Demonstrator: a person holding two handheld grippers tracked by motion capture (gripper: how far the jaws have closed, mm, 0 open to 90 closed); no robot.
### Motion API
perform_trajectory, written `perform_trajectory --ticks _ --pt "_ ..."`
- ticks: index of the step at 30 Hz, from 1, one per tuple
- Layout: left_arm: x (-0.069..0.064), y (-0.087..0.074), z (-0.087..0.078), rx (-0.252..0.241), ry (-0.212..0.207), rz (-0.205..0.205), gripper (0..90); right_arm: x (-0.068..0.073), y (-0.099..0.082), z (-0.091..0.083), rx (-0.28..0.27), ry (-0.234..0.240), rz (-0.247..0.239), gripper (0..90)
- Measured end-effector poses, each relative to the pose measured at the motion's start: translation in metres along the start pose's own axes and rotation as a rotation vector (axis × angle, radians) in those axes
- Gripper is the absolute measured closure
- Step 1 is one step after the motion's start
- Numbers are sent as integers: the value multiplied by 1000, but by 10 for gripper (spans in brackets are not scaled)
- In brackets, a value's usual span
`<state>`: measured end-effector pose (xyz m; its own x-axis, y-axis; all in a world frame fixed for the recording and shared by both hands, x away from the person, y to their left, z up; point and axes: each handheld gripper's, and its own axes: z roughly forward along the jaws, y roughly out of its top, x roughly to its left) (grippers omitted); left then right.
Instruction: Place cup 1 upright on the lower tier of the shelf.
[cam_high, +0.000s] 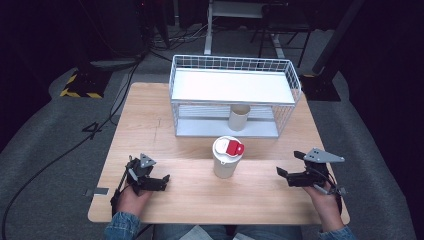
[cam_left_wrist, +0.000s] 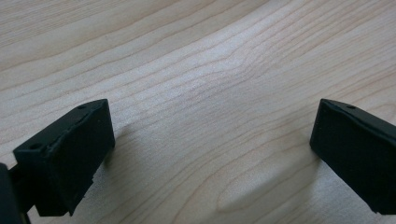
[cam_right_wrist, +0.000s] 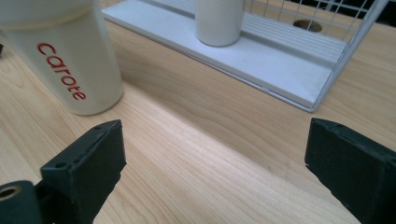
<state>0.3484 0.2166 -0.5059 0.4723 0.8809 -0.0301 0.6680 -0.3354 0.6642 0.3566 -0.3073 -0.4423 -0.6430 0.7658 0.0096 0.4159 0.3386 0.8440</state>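
From the high view, a cream tumbler (cam_high: 226, 159) with a white and red lid (cam_high: 229, 147) stands upright on the wooden table (cam_high: 200, 200), just in front of the white wire shelf (cam_high: 233, 96), between the two hands. A second, lidless cup (cam_high: 239, 117) stands on the shelf's lower tier. The left gripper (cam_high: 150, 176) rests low near the table's left side and the right gripper (cam_high: 289, 172) sits well apart from the tumbler, jaws pointing toward it.

In the left gripper view the black jaws stand wide apart over bare wood, with nothing between them.

In the right gripper view the jaws are spread wide and empty; the tumbler (cam_right_wrist: 65, 56), lettered in red, stands ahead to the left. Its smooth, rigid wall looks slippery and likely light if empty. A grip across the mid-body below the lid seems safest, squeezing firmly to prevent tipping.
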Motion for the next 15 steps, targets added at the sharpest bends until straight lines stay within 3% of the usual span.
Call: perform_trajectory --ticks 15 --pt "0 0 0 0 2 -1 4 -15 -43 -4 86 -34 60 55"
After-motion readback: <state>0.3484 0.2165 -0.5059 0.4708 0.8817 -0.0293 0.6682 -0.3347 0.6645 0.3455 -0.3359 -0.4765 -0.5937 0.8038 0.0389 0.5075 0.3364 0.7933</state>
